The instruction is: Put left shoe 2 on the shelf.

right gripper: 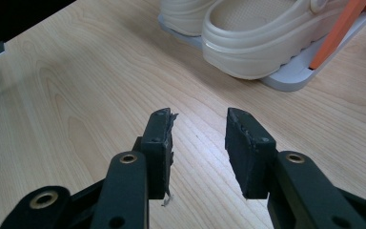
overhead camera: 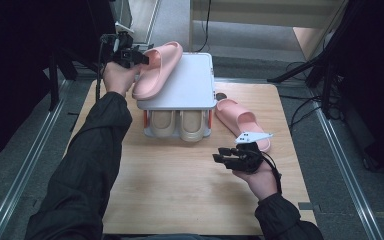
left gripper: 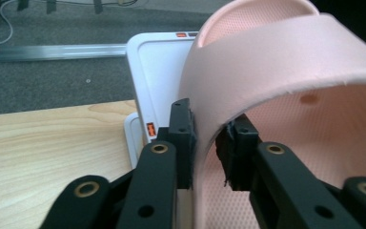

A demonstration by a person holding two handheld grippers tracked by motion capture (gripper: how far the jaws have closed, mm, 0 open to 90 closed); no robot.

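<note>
Your left gripper (left gripper: 204,143) is clamped on the strap of a pink slipper (overhead camera: 156,67), one jaw outside the band and the other inside it, with the pink foam pinched between them. From above you see that slipper lying across the left part of the white rack top (overhead camera: 190,85), its toe reaching past the far edge and its near end hanging off the left side where your left hand (overhead camera: 117,77) holds the gripper. In the left gripper view the strap arches so large that the slipper's heel is cut off by the frame edge, and the black surroundings in the high view swallow part of the gripper body.

Your right gripper (right gripper: 199,143) hovers low over the bare wooden table (overhead camera: 180,185) with its jaws parted and nothing between them; frayed bits hang from one pad. Your right hand (overhead camera: 262,180) sits near the table's right front.

A second pink slipper (overhead camera: 240,120) lies on the table just right of the rack, its near end partly covered by the grey plate on your right gripper. Under the rack top, a pair of beige clogs (overhead camera: 180,124) stands on the lower shelf, toes toward you, flanked by orange posts (right gripper: 336,31).
</note>
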